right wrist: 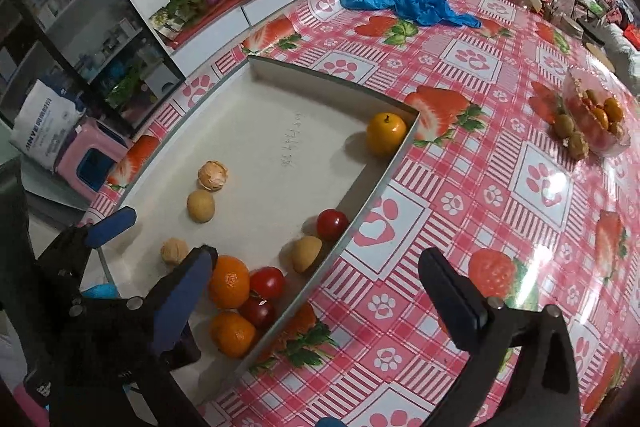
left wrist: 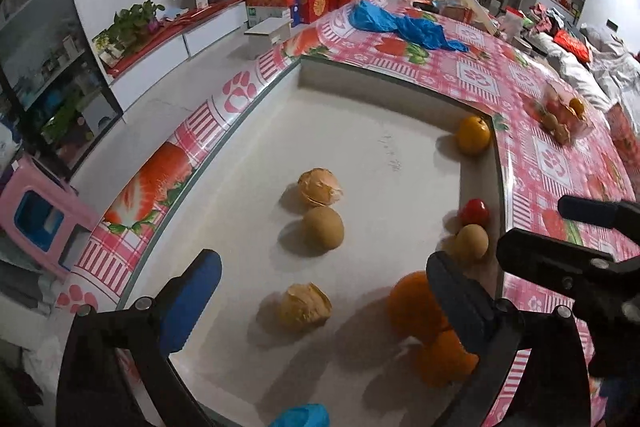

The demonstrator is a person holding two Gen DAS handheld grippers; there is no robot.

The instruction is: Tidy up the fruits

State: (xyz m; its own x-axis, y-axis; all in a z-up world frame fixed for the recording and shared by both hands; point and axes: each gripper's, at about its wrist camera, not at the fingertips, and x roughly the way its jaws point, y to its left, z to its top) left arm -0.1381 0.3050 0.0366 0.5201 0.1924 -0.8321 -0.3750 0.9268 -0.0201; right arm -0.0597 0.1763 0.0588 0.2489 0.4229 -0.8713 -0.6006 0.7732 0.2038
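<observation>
Near edge: your left gripper (left wrist: 320, 291) hangs over the near part of the shallow tray (right wrist: 372, 203), jaws spread wide and empty; one papery husked fruit (left wrist: 305, 307) lies on the tray floor between the fingers, untouched
Right gripper: your right gripper (right wrist: 320, 279) is likewise parted with nothing in it; its left finger is over the tray, its right finger over the strawberry tablecloth (right wrist: 472, 195), so it straddles the tray's right wall
Sorted so far: two oranges (right wrist: 229, 287) and two cherry tomatoes (right wrist: 267, 282) bunch in the near right corner; a brown round fruit (right wrist: 306, 253) and another tomato (right wrist: 332, 224) sit against the right wall; a yellow-orange fruit (right wrist: 386, 133) is alone in the far right corner; another husked fruit (right wrist: 213, 175) and a smooth brown one (right wrist: 201, 205) lie mid-tray to the left
Still to fetch: a clear container (right wrist: 596, 115) with more fruit stands far right on the cloth, well apart from the tray, a few brown fruits loose beside it
Step in hand: probably lifting clear after a drop, then reaching far right
Doing it well: raise both grippers straight before swinging, so no finger nudges the near pile; keep the jaws wide until a single fruit is centred; close gently, since round fruit rolls and the husks look fragile
</observation>
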